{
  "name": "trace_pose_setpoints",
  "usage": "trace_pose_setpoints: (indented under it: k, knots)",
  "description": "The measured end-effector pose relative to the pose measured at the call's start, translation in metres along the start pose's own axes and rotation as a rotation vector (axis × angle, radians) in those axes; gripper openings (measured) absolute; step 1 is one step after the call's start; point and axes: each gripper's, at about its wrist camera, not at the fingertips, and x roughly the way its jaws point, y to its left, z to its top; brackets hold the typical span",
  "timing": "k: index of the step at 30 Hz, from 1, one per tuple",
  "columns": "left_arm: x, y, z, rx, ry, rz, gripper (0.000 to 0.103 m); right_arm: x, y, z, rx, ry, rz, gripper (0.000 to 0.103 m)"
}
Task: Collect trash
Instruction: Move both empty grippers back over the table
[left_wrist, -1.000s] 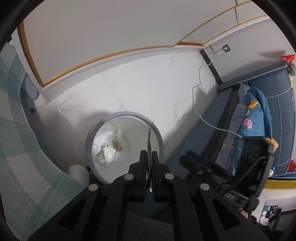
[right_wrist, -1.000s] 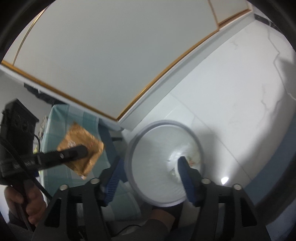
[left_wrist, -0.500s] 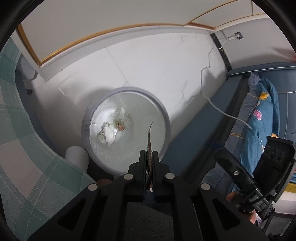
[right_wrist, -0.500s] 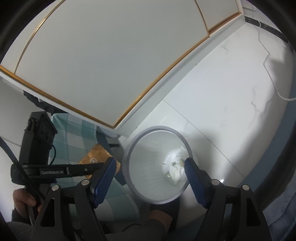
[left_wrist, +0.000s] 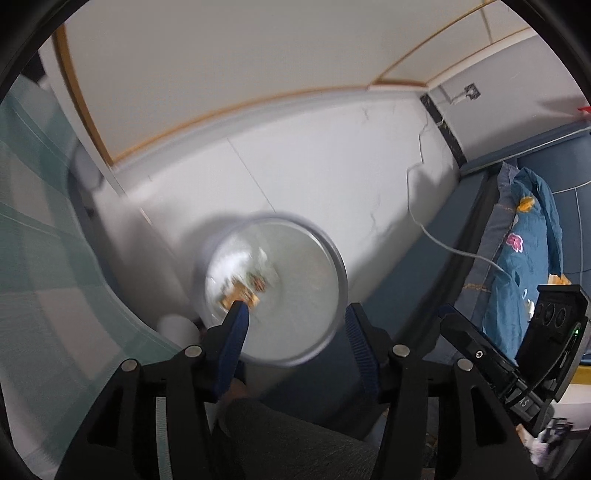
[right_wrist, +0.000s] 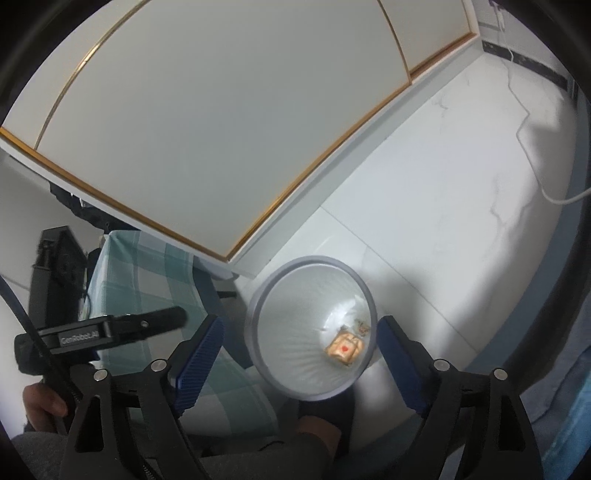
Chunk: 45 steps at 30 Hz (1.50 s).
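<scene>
Inside the bin (right_wrist: 258, 332), an orange wrapper (right_wrist: 344, 349) lies on white tissue; left tool (left_wrist: 295, 317) and right tool (right_wrist: 300, 334) hover above, jaws apart, empty. Wrapper probably light, crinkly; best pinched at an edge.

1. "GenRobot.AI", white lettering on the black side bar of the left gripper (right_wrist: 110, 330), at about 9 o'clock in the right wrist view.
2. "AS", a partial white marking, upside down, on the black body of the right gripper (left_wrist: 524, 402), at about 4 o'clock in the left wrist view; the rest is unreadable.
3. Red heart symbol on the tan snack wrapper (right_wrist: 344, 349) inside the trash bin (right_wrist: 258, 306); any print around it is illegible.
</scene>
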Motion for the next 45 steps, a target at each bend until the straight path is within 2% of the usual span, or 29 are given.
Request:
trace_pose_setpoints:
  k: [7,15,22,26,30,37,41,45]
  knots:
    - [-0.058,-0.001,-0.01,0.038,-0.226,0.172,0.05,-0.026,0.027,0.006,-0.045,-0.056,0.015,0.088]
    - [-0.135,0.016,-0.032,-0.016,-0.471,0.256,0.051,-0.068,0.091,0.007,-0.193,-0.166,0.037,0.09]
    - [-0.19,0.038,-0.061,-0.06,-0.648,0.322,0.069,-0.103,0.164,-0.002,-0.338,-0.271,0.091,0.093]
    - [-0.221,0.049,-0.081,-0.083,-0.77,0.384,0.077,-0.115,0.199,-0.009,-0.413,-0.306,0.122,0.094]
    - [-0.246,0.061,-0.097,-0.125,-0.847,0.422,0.079,-0.12,0.235,-0.019,-0.498,-0.333,0.148,0.096]
    - [-0.275,0.097,-0.119,-0.226,-0.932,0.488,0.08,-0.117,0.288,-0.042,-0.591,-0.332,0.199,0.096]
    - [-0.287,0.117,-0.13,-0.281,-0.946,0.528,0.08,-0.112,0.313,-0.058,-0.632,-0.323,0.232,0.098]
    - [-0.294,0.139,-0.14,-0.326,-0.963,0.565,0.08,-0.101,0.341,-0.072,-0.661,-0.276,0.283,0.098]
